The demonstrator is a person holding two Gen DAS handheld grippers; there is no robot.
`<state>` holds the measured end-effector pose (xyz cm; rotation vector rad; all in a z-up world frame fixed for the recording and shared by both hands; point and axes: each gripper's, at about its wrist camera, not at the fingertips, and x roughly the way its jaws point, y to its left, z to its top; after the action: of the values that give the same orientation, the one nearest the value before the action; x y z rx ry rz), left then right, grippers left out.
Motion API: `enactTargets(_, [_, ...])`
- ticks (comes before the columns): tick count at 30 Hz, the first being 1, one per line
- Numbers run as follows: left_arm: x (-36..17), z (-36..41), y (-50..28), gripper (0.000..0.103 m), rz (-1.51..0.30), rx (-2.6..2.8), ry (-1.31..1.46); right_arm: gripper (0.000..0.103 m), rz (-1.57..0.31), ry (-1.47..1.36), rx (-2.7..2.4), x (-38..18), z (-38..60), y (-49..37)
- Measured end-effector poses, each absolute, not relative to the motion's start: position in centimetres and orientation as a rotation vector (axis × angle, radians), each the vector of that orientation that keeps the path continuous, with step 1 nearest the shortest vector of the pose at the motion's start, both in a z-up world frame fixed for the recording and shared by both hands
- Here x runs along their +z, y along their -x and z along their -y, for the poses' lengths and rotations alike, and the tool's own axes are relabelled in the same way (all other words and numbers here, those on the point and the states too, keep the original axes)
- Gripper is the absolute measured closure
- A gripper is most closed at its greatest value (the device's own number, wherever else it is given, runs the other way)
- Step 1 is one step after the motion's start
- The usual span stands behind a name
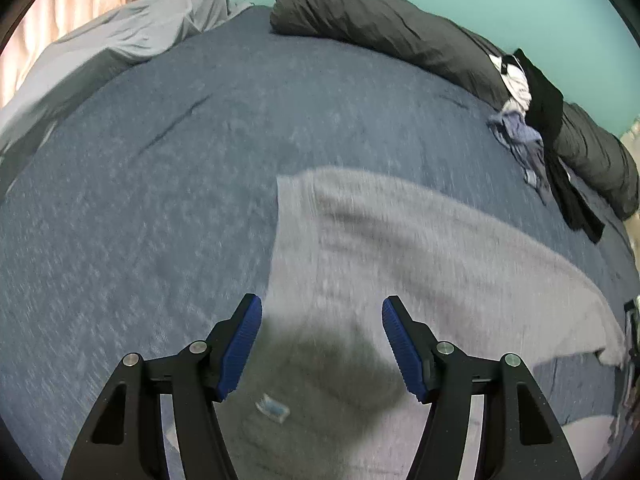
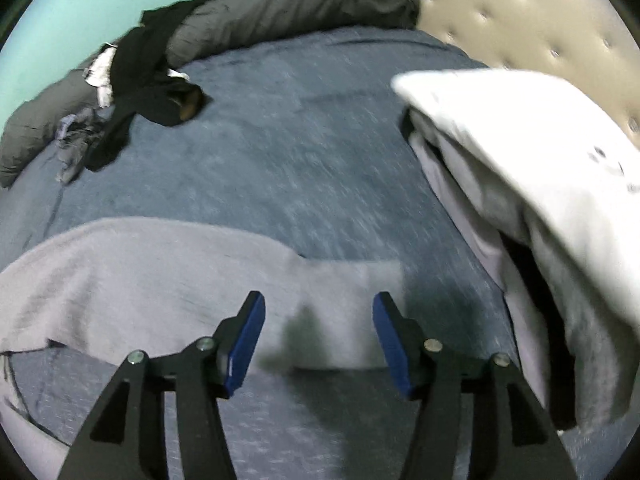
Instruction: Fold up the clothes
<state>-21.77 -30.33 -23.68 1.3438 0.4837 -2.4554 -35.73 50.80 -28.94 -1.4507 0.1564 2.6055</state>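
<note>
A light grey garment (image 1: 400, 260) lies spread on the blue bed cover (image 1: 160, 160), with a small label (image 1: 273, 408) showing near its lower edge. My left gripper (image 1: 322, 312) hangs open above the garment's left part, nothing between its blue pads (image 1: 240, 352). In the right wrist view the same grey garment (image 2: 160, 272) stretches from the left to the centre. My right gripper (image 2: 319, 308) stands open over its right end, holding nothing. Both views are motion-blurred.
A dark grey rolled duvet (image 1: 380, 20) lines the far side of the bed. A heap of black and pale clothes (image 2: 140, 72) rests against it. A white pillow and stacked pale fabrics (image 2: 520, 152) lie at the right by a beige tufted headboard (image 2: 520, 20).
</note>
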Motion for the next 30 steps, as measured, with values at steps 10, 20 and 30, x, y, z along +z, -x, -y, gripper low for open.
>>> enactTargets(10, [-26.5, 28.8, 19.2, 0.036, -0.5, -2.443, -1.394, 0.04, -0.173, 1.494, 2.437, -32.9, -52.7, 34.8])
enactTargets(20, [-27.0, 30.5, 16.9, 0.035, -0.512, -2.401, -1.389, 0.04, -0.177, 1.442, 2.437, -33.1, -53.4, 34.3])
enactTargets(30, [-27.3, 31.4, 16.0, 0.034, -0.496, -2.378, -1.383, 0.101, -0.081, 1.329, 2.514, -30.9, -52.2, 33.5])
